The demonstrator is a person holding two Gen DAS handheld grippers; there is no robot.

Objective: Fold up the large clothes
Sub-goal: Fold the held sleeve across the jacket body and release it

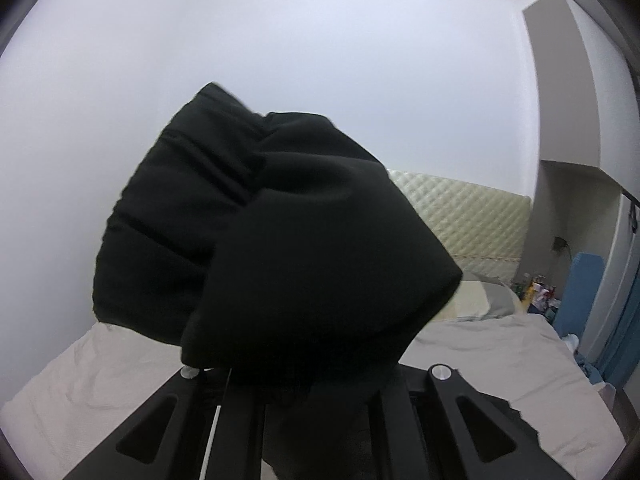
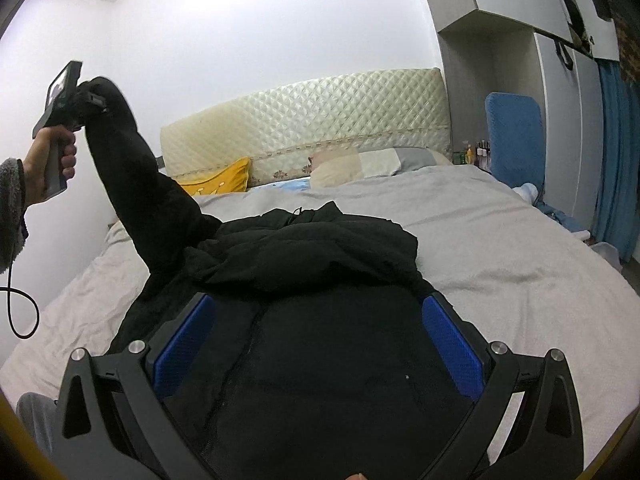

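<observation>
Black jacket [image 2: 320, 264]: body lay spread on bed [image 2: 500, 240]. Sleeve [image 2: 136, 168] raised high, cuff clenched in left hand-held gripper [image 2: 86, 98], likely for folding across body. Right hand-held gripper [image 2: 320, 340]: released, jaws wide, hovering over jacket front.

Left claw [image 1: 304, 392] tips buried under black jacket [image 1: 276, 240], bedside bottles [image 2: 478, 152] too small

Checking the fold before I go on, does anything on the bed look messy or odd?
The black jacket lies bunched on the bed, its upper part crumpled in a heap, not flat. The left gripper holds one sleeve up in the air.
</observation>
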